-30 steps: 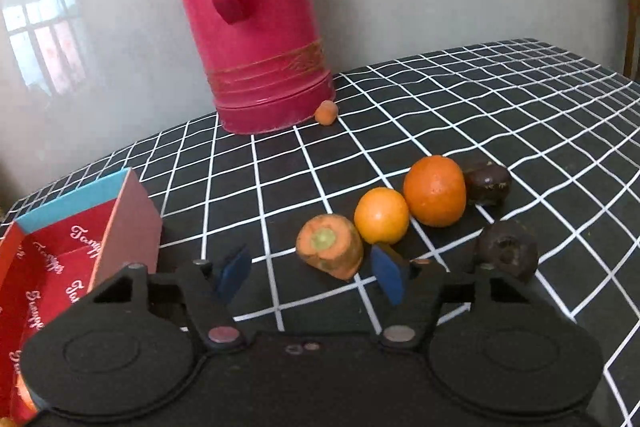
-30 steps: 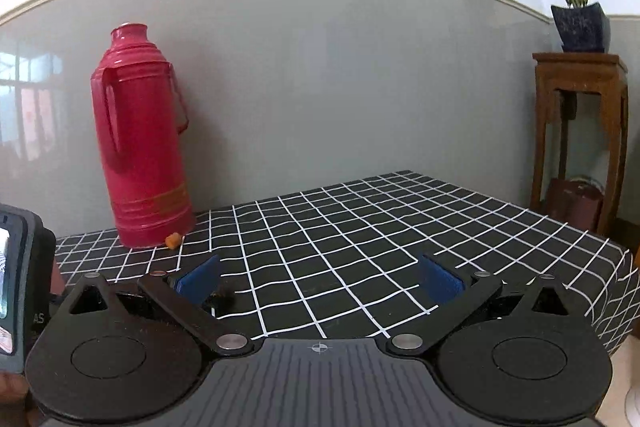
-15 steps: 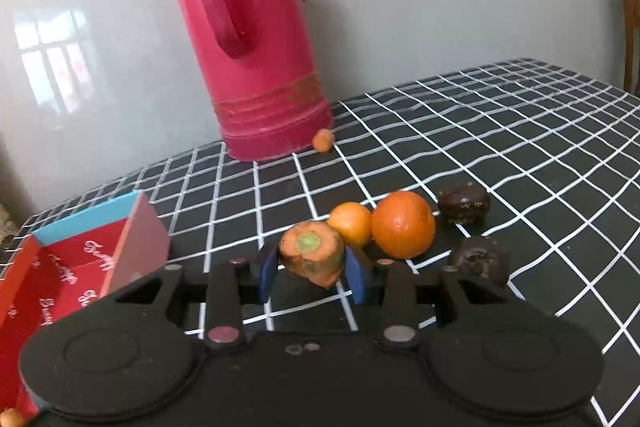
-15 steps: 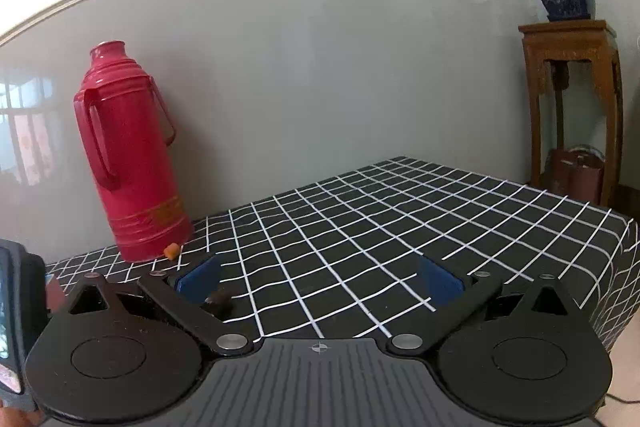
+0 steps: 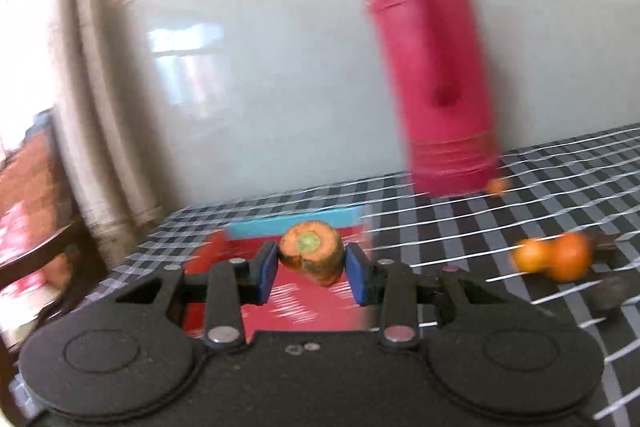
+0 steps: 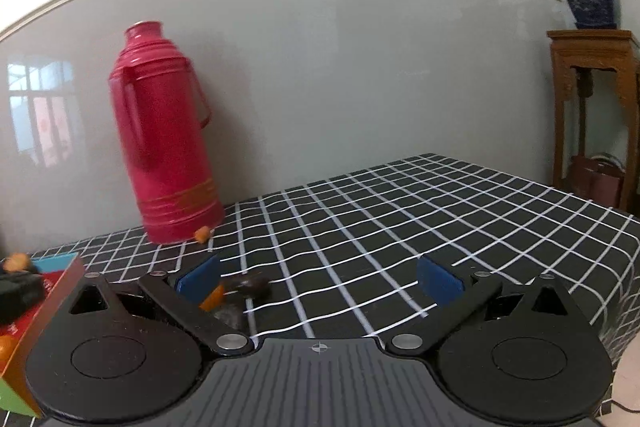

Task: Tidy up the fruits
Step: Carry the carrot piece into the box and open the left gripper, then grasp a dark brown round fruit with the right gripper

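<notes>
the left gripper (image 5: 311, 273) has its blue pads (image 5: 267, 271) clamped on the carrot stub (image 5: 313, 257), cut face toward the camera. a second ago the stub lay on the checked tablecloth (image 5: 460, 231) between jaws standing apart; they closed on it within that second and have held that width since, and now the stub is off the cloth and hangs above the red box (image 5: 304, 301) with the blue rim, where before it lay well to the right of that box. the whole view is smeared, which fits a fast swing leftward. so the pick is done and the carry looks nearly over; what seems left is to lower and let go inside the box. the two oranges (image 5: 554, 255) and the dark fruits (image 5: 616, 293) lie on the cloth to the right, not yet sorted, with the red thermos (image 5: 436, 75) and a small orange bit (image 5: 497, 185) at its foot behind. the right gripper (image 6: 318, 279) hovers with jaws wide apart and nothing between them, much as earlier.
</notes>
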Tool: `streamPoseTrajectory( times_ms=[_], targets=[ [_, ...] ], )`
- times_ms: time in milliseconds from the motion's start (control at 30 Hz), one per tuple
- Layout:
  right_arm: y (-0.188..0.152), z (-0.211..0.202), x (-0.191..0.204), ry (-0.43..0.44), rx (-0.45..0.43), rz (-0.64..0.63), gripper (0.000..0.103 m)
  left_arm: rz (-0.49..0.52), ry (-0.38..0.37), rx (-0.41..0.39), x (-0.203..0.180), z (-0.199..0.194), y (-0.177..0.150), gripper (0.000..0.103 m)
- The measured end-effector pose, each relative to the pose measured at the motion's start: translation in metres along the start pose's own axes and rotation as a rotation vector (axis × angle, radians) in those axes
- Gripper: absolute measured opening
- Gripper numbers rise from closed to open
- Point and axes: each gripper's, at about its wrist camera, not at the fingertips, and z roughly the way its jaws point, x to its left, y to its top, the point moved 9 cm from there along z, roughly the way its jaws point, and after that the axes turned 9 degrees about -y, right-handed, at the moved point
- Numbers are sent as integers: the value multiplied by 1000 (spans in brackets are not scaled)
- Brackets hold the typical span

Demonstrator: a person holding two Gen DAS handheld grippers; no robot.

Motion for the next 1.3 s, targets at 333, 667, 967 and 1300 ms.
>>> streamPoseTrajectory(
  times_ms=[333, 667, 967, 1300],
  targets=[
    [-18, -3, 58, 94, 26, -104, 103, -100, 206, 230, 86, 26, -41, 28],
    [-32, 4, 82, 131, 68, -144, 103, -120, 137, 245, 85, 16, -46, 56],
    [-44, 27, 82, 131, 159, -153, 103, -186, 171, 161, 119, -27, -41, 82],
    [-53, 63, 79, 83, 229, -180, 103, -320, 300, 182, 176, -56, -66, 87]
  ],
)
